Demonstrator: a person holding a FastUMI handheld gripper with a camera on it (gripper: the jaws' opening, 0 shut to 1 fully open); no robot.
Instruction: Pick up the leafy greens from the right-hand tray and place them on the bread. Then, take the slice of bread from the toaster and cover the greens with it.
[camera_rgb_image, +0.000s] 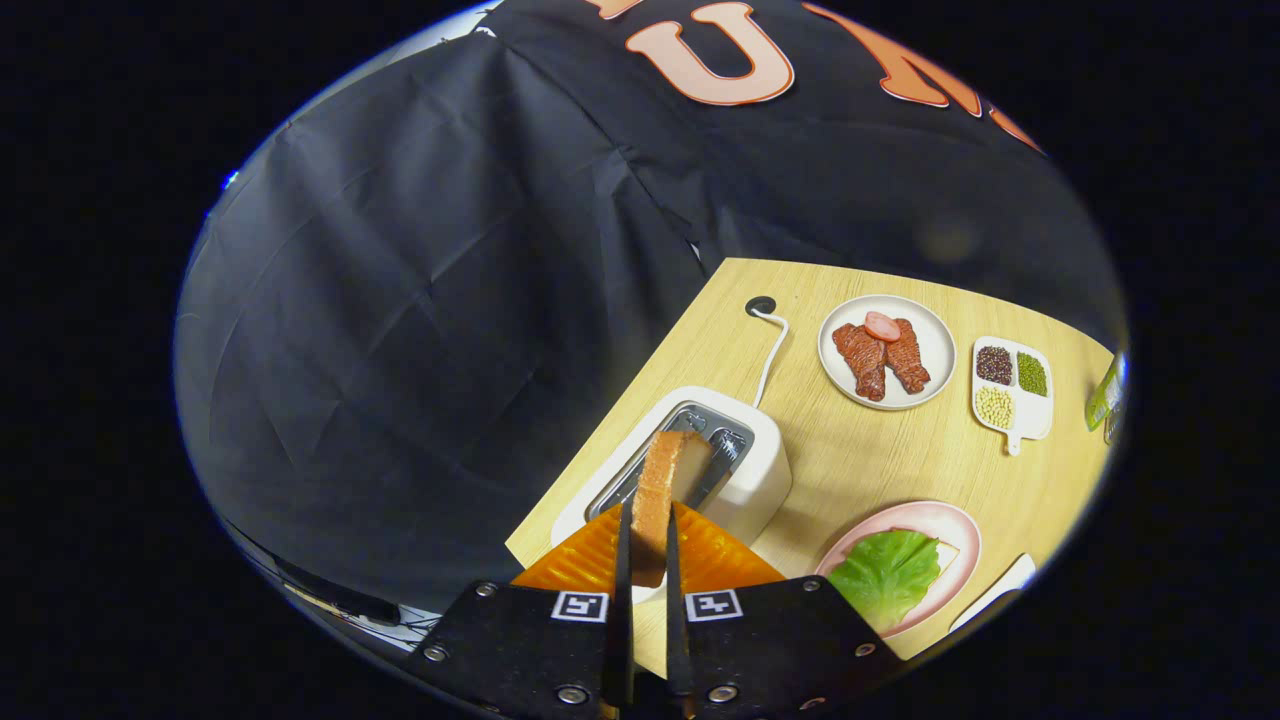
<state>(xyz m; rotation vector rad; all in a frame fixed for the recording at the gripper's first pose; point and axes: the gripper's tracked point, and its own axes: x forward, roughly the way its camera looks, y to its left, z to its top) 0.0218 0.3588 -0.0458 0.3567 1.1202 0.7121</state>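
Observation:
My gripper is shut on a slice of bread, which stands on edge between the two orange fingers, lifted above the white toaster. The toaster's slots sit just beyond the slice. To the right of the fingers a pink plate carries a green leaf of lettuce lying over a lower bread slice, whose pale corner shows beside the leaf.
A white plate with brown meat pieces and a pink slice sits beyond the toaster. A small white divided dish of beans lies to its right. The toaster's white cord runs to a hole in the wooden table. A white tray edge is near the pink plate.

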